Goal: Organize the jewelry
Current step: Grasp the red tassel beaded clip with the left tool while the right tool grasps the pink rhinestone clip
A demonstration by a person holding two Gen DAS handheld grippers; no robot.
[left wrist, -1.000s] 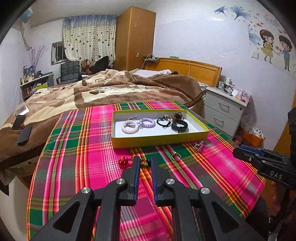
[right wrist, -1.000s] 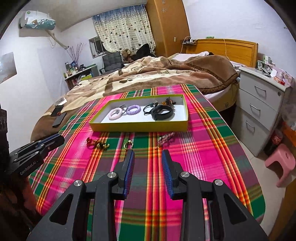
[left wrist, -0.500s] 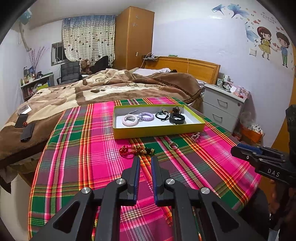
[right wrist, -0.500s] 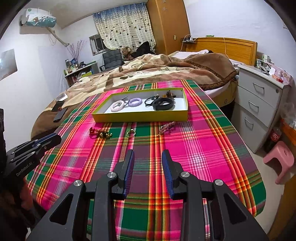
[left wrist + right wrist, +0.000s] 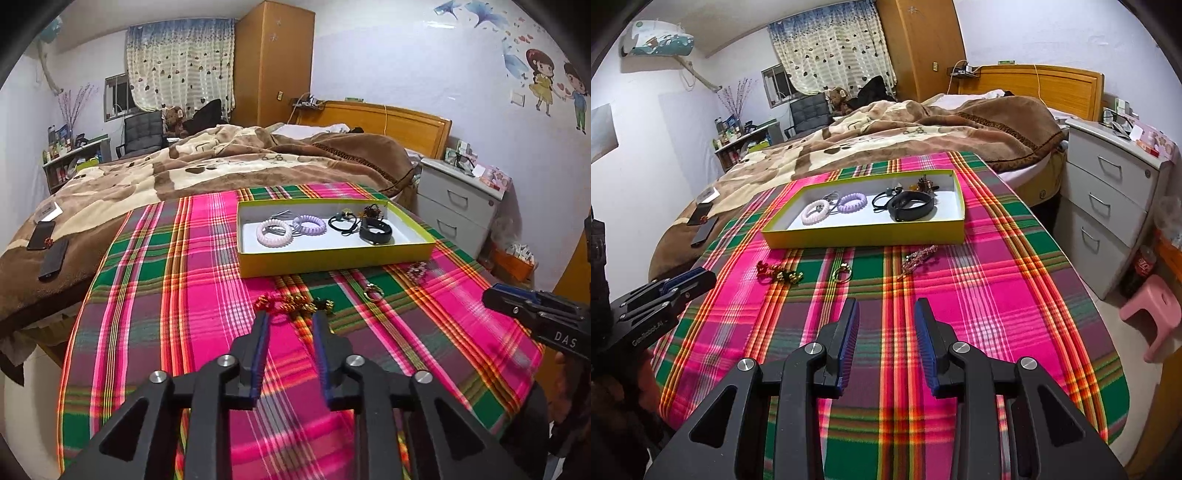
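Note:
A yellow tray (image 5: 332, 258) (image 5: 864, 238) on the plaid cloth holds pink and purple spiral hair ties, black hair ties, a black band (image 5: 911, 202) and a dark charm. In front of it lie a red and gold beaded piece (image 5: 291, 303) (image 5: 777, 273), a gold ring (image 5: 373, 293) (image 5: 843, 275) and a pinkish chain piece (image 5: 416, 270) (image 5: 918, 258). My left gripper (image 5: 290, 319) is open and empty, its tips just short of the beaded piece. My right gripper (image 5: 886, 308) is open and empty, above the cloth, short of the ring and chain.
The plaid-covered table (image 5: 997, 295) drops off at the right and near edges. A bed with a brown blanket (image 5: 221, 166) lies behind it, two phones (image 5: 51, 254) on its left side. A grey nightstand (image 5: 1108, 199) and a pink stool (image 5: 1156, 314) stand at the right.
Both grippers have pulled back from the tray. My left gripper's jaws have opened from nearly shut. The right jaws have widened a little.

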